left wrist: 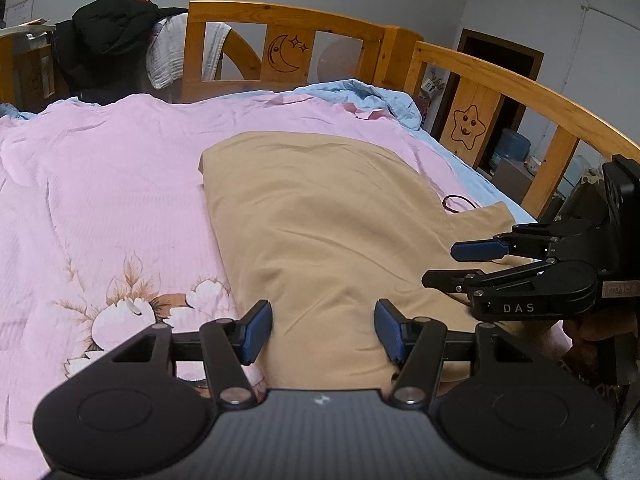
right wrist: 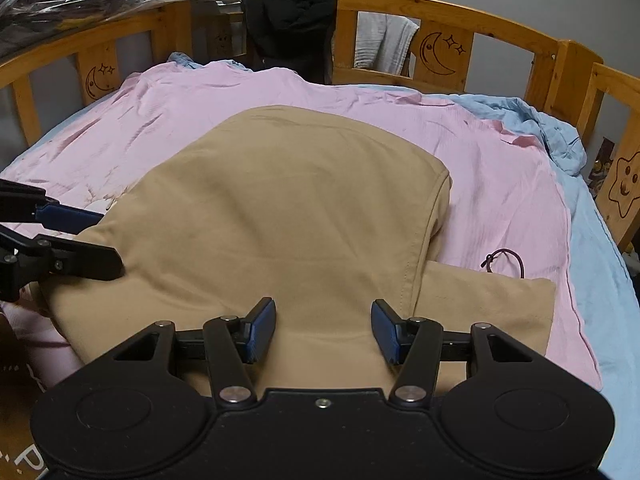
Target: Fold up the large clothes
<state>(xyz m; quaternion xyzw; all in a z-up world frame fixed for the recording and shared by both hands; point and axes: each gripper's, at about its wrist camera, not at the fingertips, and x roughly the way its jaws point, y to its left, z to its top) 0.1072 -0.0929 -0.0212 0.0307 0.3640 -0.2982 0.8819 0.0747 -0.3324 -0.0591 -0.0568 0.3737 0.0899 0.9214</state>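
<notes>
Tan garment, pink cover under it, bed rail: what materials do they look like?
Tan garment: looks like a matte woven cotton-type twill, with stitched seams and soft creases. Pink cover: thin crinkled fabric, probably cotton, with fine ribbing and a floral print. Bed rail: solid wood, likely pine, under a glossy clear finish, with visible knots, grain and burnt-in moon and star motifs.

Each tool is matte black plastic: the left tool (left wrist: 324, 330) and right tool (right wrist: 323, 330) carry blue ribbed pads, silver pivot screws, round housings; "DAS" marks one finger.
</notes>
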